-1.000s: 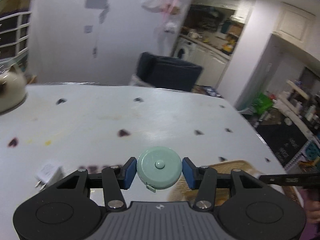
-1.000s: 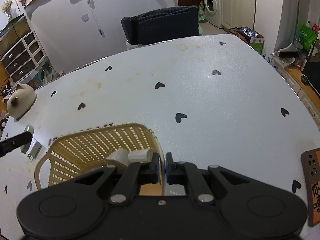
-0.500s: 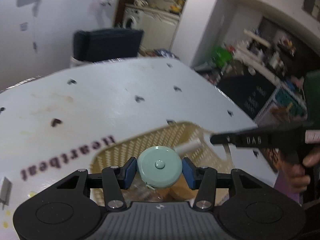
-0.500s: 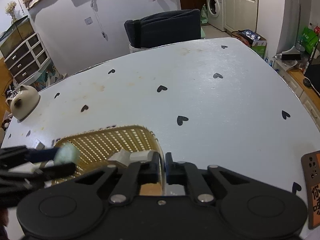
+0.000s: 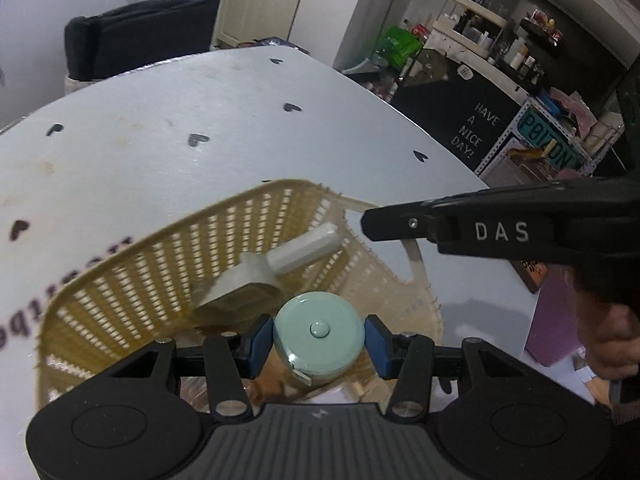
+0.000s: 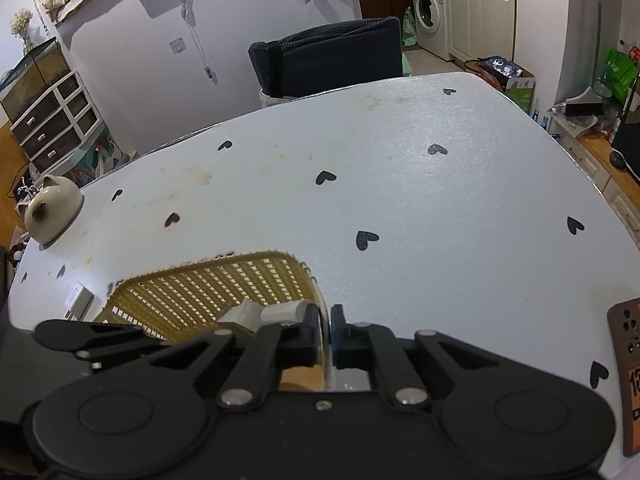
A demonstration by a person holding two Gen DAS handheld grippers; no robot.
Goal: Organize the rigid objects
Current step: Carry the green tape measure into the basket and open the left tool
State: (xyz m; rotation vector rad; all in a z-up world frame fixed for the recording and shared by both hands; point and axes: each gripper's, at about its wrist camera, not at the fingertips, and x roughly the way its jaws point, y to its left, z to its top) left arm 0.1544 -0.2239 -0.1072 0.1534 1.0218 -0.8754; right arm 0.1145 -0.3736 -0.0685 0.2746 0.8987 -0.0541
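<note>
The left gripper [image 5: 319,344] now hangs over the open mouth of the slatted plastic basket [image 5: 120,280], with the mint-green tape measure [image 5: 319,334] clamped between its blue pads [image 5: 256,344]. One second ago the same gripper carried the tape measure above bare tablecloth, with the basket only at its 4 o'clock edge; the carry phase is therefore complete and release is the remaining step.

The right gripper [image 6: 325,332] is clenched on the basket rim [image 6: 320,304], as in both earlier frames, which steadies the basket. In the left view its body enters at 3 o'clock.

Inside the basket, a white adapter-like item [image 5: 256,276] lies at 11 o'clock from the tape measure; motion blur prevents firm identification.

On the heart-print tablecloth [image 6: 400,184], a cat-shaped ceramic pot [image 6: 52,210] sits at 9 o'clock, well apart.
</note>
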